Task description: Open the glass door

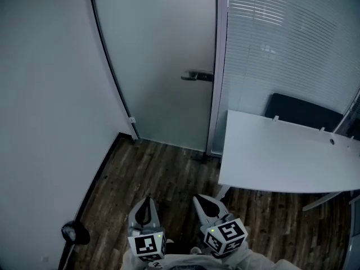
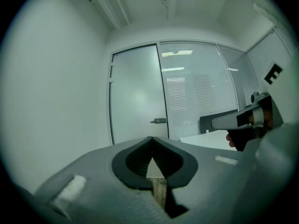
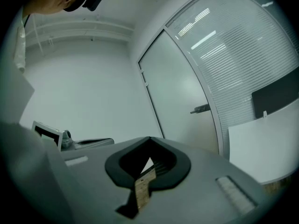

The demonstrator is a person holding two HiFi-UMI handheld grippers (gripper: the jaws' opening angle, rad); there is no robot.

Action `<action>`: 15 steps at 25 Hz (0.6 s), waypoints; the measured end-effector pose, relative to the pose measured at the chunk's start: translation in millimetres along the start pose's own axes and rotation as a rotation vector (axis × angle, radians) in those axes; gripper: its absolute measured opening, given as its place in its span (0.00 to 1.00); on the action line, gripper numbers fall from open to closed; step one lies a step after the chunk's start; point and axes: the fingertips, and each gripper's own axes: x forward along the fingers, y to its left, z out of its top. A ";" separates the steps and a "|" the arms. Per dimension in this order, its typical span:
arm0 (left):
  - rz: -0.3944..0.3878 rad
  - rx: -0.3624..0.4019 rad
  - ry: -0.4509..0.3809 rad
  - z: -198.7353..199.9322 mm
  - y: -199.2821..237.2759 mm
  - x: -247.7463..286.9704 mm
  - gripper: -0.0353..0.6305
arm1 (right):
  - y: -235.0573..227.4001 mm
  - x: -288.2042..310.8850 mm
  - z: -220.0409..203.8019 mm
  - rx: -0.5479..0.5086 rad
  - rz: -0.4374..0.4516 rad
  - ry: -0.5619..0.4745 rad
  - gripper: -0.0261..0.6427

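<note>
Glass door (image 1: 163,66) stands shut in its frame, straight ahead across the wood floor (image 1: 152,173), well apart from both grippers; white wall to its left, glazed partition with slatted blinds (image 1: 281,38) to its right. Leaf is frosted, full height, one piece. My read is that it is heavy and stiff, swings slow on its hinges, has a smooth face that gives the pads no purchase, and is brittle at the edges, so no knocking it with a jaw. The place to take hold is the lever handle (image 1: 198,76), a dark bar set at the door's right edge just beside the frame post, its free end pointing back toward the hinge side. It looks like metal, rigid and likely slick, so I would press down or clamp near the free end, then work the leaf by the lever, not the glass. Left gripper (image 1: 148,200) is low in the head view, jaws closed tip to tip, nothing between them. Right gripper (image 1: 198,199) is beside it, jaws likewise closed and empty. Both point toward the door, neither near the handle. Count: one door, one lever handle, two hinge fittings (image 1: 132,120) showing on the door's left edge, two grippers, one white desk (image 1: 281,156) right of the door, one dark chair back (image 1: 304,111) behind that desk, one small black round fitting (image 1: 75,232) low on the wall left of the door, what it is unclear
</note>
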 end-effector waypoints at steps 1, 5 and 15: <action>0.002 0.000 0.007 -1.3 2.0 2.6 0.06 | 3.1 4.6 -1.4 -0.011 0.030 0.012 0.05; 0.010 0.006 -0.008 2.8 18.0 23.9 0.06 | 14.1 32.5 -4.5 -0.048 0.119 0.042 0.04; -0.038 -0.032 -0.009 -4.7 80.5 115.6 0.06 | -18.9 125.4 4.5 -0.020 -0.039 0.054 0.04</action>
